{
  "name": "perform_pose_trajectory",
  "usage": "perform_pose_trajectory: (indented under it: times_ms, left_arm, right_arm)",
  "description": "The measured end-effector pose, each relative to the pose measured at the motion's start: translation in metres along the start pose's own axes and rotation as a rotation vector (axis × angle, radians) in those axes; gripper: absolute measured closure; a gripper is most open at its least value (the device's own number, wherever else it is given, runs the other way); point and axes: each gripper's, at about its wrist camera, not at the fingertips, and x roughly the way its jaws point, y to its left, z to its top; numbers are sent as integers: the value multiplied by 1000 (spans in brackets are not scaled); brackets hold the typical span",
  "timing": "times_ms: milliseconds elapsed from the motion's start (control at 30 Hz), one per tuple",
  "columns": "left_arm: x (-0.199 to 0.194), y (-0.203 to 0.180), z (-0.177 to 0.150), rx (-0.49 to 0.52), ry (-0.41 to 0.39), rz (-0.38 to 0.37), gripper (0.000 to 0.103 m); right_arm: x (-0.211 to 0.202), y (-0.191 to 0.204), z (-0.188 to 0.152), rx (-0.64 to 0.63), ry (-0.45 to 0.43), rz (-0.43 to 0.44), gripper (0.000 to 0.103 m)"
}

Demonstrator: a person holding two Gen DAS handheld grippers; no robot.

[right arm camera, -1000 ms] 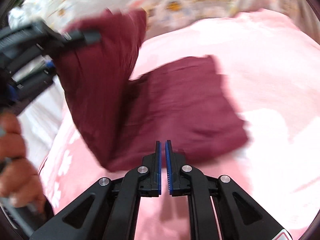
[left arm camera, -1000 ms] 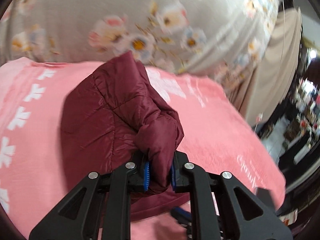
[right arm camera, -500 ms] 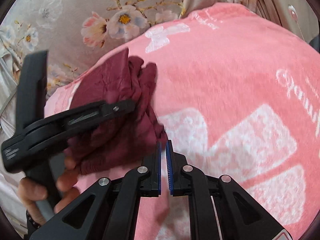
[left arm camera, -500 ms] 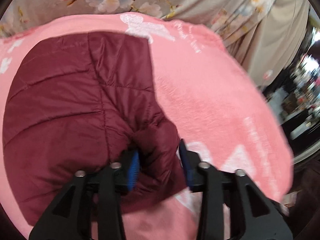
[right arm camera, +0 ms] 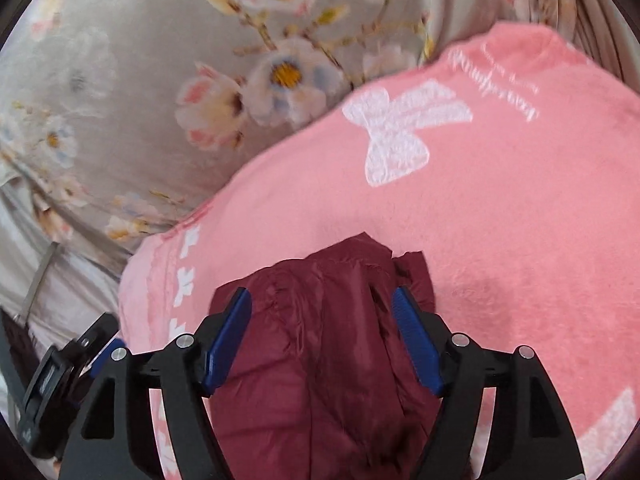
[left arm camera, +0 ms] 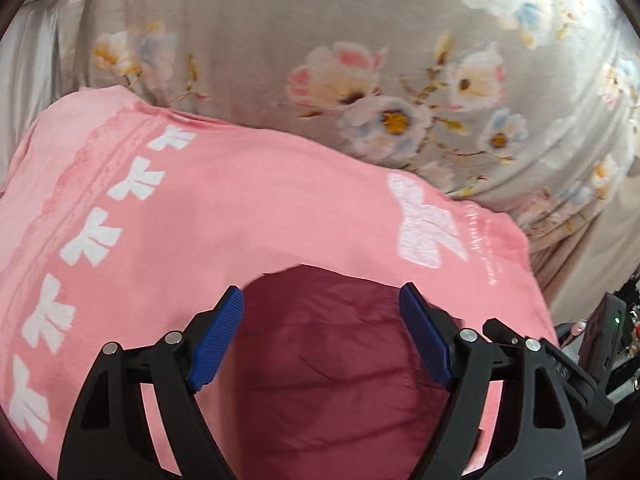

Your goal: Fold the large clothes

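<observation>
Left gripper [left arm camera: 321, 304]: jaws wide and opening, blue pads clear of the cloth, nothing pinched. Maroon puffer jacket [left arm camera: 332, 364] shows in the gap, lying below the jaws on the pink blanket [left arm camera: 240, 216], not gripped.

Right gripper [right arm camera: 321, 306]: jaws also wide and opening, pads not pressing on anything. Same maroon jacket [right arm camera: 320, 360] sits between and under them, bunched, quilted seams visible, its far edge crumpled with a small corner sticking out to the right.

Jacket rests near the close edge of the blanket in both views, folded into a compact heap.

Pink blanket [right arm camera: 500, 220] is fleecy, with white bow prints: a row of bows down its left side, one large bow and some script toward the far right.

Beyond the blanket's far edge, grey floral bedding [left arm camera: 360, 60] with white, pink and blue flowers. In the right wrist view, part of the left gripper's black body [right arm camera: 60, 380] shows at lower left. Dark cluttered room at far right in the left view, too blurred to identify.
</observation>
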Motion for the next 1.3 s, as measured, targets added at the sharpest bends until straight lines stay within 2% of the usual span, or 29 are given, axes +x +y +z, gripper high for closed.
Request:
perform_pose_trajectory:
  times_ms: [133,200,233,267,333,367,467,567,767,900,1067,1300]
  left_arm:
    - [29,17,1,11,46,43,26]
    - [50,16,-5,14,81,43,26]
    - [61,15,-7,11,99,37,26]
    - [66,14,-10,9,112,32,26]
    - [81,11,-12,6,139,18,26]
    - [87,8,-13,5,144,16,26]
    - [102,-7,-12,15,150,1,26]
    - [126,-25,-15,29,184,9,26]
    - [157,-44,-30,98,197,91,26]
    - [170,-47,-39,119,186,112,19]
    - [180,-55,-50,167,148,148,13]
    - [188,-61,-61,220,103,188,9]
  right_arm:
    - [53,-7,-1,11,109,-37,32]
    - [71,-11,-5,5,148,-46,45]
    - [73,-13,-7,-4,151,-46,62]
    - [70,-15,-8,-15,134,-42,77]
    - [56,-17,-8,-40,74,-39,92]
    - [45,-17,-10,-64,33,-52,95]
    - [26,-18,-16,-120,-46,-124,96]
    - [34,-30,-18,-124,-27,-172,96]
    - [54,-52,-15,-106,1,-195,96]
    - [68,-60,-18,-114,-2,-207,91]
    - [78,-75,-22,-85,-12,-171,90]
    - [80,-68,-30,-133,-52,-203,89]
